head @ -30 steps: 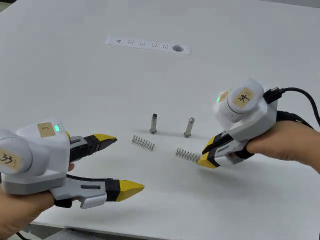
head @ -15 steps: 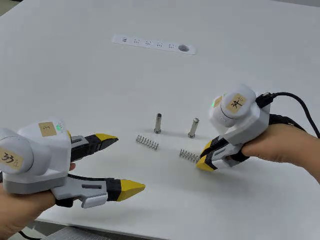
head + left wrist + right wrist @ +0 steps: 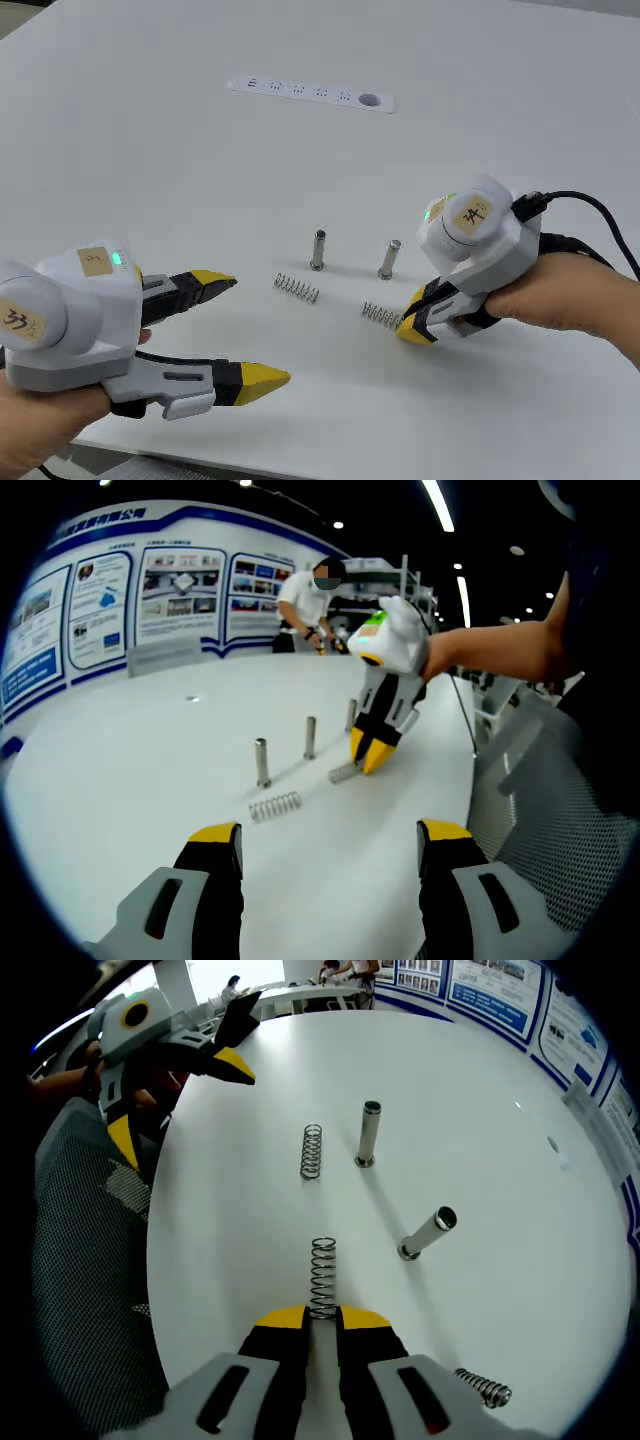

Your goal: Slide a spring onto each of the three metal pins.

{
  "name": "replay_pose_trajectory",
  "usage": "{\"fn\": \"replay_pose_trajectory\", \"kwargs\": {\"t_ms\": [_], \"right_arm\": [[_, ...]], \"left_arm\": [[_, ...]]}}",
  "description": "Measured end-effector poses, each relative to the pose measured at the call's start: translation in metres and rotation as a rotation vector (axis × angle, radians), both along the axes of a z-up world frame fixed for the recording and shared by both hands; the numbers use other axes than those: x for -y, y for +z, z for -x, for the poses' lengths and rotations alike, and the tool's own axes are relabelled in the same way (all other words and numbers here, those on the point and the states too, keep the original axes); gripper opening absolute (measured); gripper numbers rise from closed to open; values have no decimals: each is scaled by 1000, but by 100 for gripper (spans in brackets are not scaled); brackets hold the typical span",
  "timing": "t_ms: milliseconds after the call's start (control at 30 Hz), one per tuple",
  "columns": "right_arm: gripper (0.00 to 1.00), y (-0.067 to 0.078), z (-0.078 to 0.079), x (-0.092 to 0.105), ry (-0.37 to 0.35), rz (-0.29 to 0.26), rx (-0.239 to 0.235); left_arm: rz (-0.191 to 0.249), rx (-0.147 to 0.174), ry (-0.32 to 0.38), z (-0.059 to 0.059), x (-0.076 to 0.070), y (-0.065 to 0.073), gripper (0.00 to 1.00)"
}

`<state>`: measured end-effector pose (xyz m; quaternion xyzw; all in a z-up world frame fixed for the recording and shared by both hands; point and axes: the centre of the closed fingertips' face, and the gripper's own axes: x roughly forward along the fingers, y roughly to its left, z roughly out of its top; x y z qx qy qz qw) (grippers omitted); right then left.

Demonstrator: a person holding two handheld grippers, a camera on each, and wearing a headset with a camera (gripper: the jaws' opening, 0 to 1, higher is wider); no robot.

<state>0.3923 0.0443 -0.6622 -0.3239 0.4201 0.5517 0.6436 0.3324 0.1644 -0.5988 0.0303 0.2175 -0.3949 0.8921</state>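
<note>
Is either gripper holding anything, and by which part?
The right gripper pinches a spring by its near end; the left gripper is open, holding nothing.

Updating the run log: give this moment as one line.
left gripper: open | right gripper: shut on coiled steel spring | two silver metal pins: upright, bare

Lab showroom: white workbench (image 3: 120,180), poster-lined walls (image 3: 150,590) (ceiling strip lights (image 3: 437,502) overhead).

Left tongs (image 3: 258,328) wide apart and level; right tongs (image 3: 408,332) tilted down, pinched on a spring (image 3: 381,314)
</note>
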Motion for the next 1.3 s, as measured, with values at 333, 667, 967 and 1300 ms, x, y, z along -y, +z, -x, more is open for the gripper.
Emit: {"fn": "replay_pose_trajectory", "kwargs": {"t_ms": [333, 667, 967, 1300], "right_arm": [[12, 20, 1, 3, 14, 11, 43], [11, 32, -1, 7, 26, 36, 62], [11, 38, -1, 8, 30, 44, 57], [11, 51, -2, 7, 29, 40, 42]], "left_arm": [[2, -1, -15, 1, 4, -1, 72], [6, 4, -18, 0, 5, 0, 72], [6, 0, -18, 1, 7, -1, 72], [8, -4, -18, 0, 7, -3, 72]]}}
